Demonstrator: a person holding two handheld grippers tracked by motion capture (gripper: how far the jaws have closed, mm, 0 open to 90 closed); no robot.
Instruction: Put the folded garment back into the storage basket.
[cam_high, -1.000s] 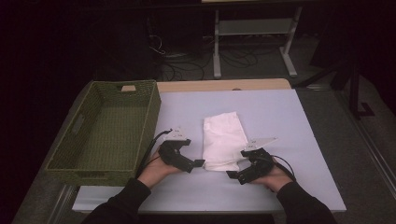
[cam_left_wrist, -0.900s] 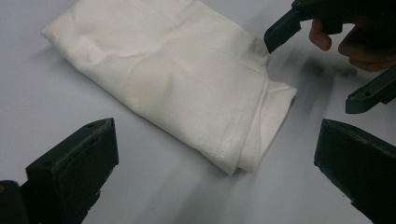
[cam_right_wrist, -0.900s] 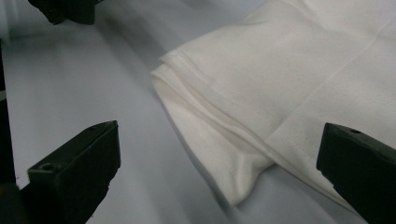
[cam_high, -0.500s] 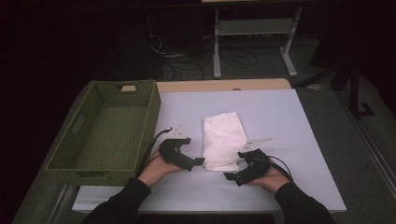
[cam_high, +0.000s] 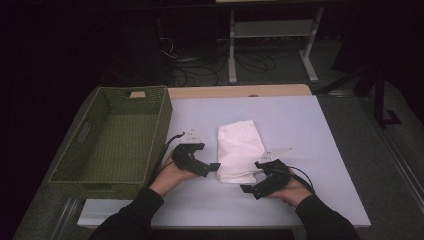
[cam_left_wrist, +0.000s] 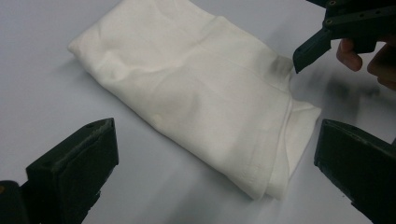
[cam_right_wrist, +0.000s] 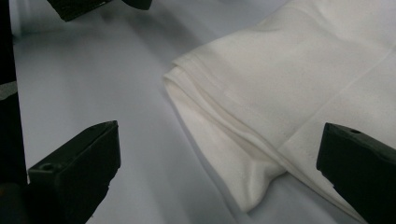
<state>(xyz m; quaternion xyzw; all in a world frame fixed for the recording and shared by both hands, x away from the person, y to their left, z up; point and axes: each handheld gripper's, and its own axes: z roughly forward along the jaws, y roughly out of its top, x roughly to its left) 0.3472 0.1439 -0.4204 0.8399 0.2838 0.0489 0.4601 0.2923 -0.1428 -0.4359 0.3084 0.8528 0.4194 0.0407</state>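
Note:
A folded white cloth (cam_high: 239, 147) lies in the middle of the pale table (cam_high: 305, 130), its long side running away from me. My left gripper (cam_high: 214, 167) rests on the table at the cloth's near left corner, jaws wide open. In the left gripper view the cloth (cam_left_wrist: 201, 88) lies beyond and between the left gripper (cam_left_wrist: 215, 135), nothing clamped. My right gripper (cam_high: 251, 179) sits at the near right corner, also open. The layered cloth edge (cam_right_wrist: 261, 116) lies between the jaws of the right gripper (cam_right_wrist: 219, 137), untouched.
An empty green woven basket (cam_high: 159, 125) stands on the left part of the table, close to my left hand. The other gripper's jaw (cam_left_wrist: 310, 49) hovers over the cloth's far corner. Table legs and cables (cam_high: 235, 60) lie on the dark floor beyond the table.
My right gripper has edged slightly left toward the cloth's near corner. The left gripper and the cloth have barely moved.

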